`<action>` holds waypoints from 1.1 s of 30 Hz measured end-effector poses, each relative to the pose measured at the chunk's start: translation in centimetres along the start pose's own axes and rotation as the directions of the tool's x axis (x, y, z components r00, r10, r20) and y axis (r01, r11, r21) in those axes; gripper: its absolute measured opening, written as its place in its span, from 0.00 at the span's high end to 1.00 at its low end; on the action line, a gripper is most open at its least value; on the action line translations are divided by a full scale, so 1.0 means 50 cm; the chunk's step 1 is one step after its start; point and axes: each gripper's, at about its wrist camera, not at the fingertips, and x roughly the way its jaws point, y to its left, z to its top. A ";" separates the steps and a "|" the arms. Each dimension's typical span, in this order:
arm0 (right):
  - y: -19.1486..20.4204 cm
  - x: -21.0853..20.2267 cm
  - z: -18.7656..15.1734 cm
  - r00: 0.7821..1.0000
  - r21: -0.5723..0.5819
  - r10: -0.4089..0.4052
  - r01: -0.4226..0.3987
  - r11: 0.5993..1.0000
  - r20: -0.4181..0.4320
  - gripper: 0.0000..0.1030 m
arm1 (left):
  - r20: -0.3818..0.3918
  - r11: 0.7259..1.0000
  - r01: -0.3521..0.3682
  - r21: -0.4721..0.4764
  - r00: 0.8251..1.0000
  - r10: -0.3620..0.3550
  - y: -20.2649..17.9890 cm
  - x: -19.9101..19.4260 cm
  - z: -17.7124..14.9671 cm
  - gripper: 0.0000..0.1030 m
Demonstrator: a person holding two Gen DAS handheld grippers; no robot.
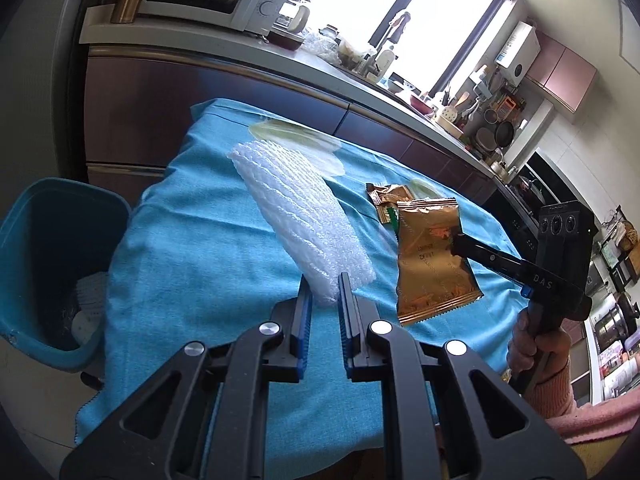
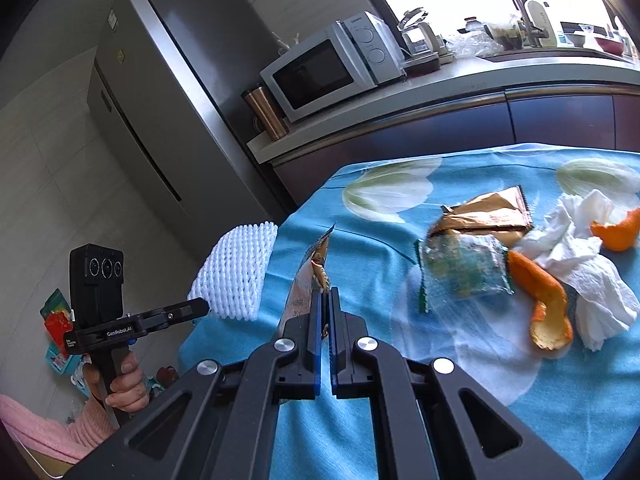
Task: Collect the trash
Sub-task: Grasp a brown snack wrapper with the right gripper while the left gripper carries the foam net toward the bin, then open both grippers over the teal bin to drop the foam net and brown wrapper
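My left gripper (image 1: 325, 291) is shut on one end of a white foam net sleeve (image 1: 300, 216). In the right wrist view the same gripper (image 2: 202, 306) holds the net (image 2: 236, 276) at the left edge of the blue-clothed table (image 2: 400, 380). My right gripper (image 2: 326, 294) is shut on a gold snack wrapper (image 2: 310, 276), which stands up edge-on from its jaws. From the left wrist view, that gripper (image 1: 456, 242) pinches the gold wrapper (image 1: 434, 272), lifted above the cloth. A teal trash bin (image 1: 52, 264) stands on the floor left of the table, with white scraps inside.
More trash lies on the cloth: another gold wrapper (image 2: 488, 212), a clear green wrapper (image 2: 460, 270), two orange peels (image 2: 546, 300), and crumpled tissue (image 2: 588, 272). A counter with a microwave (image 2: 332, 68) runs behind the table, beside a fridge (image 2: 160, 112).
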 end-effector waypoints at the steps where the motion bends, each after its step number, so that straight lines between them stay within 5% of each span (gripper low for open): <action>1: 0.009 0.010 0.005 1.000 -0.007 0.012 -0.012 1.000 -0.004 0.98 | 0.007 1.000 -0.008 -0.005 1.000 0.008 0.006 -0.011 -0.001 0.87; 19: 0.186 0.225 0.067 0.977 -0.116 0.164 -0.180 0.977 -0.133 0.98 | 0.113 0.963 -0.205 -0.174 0.968 0.226 0.194 -0.186 -0.022 0.87; 33: 0.292 0.379 0.073 0.962 -0.161 0.156 -0.195 0.968 -0.223 0.98 | 0.034 0.915 -0.309 -0.260 0.944 0.328 0.328 -0.180 -0.042 0.87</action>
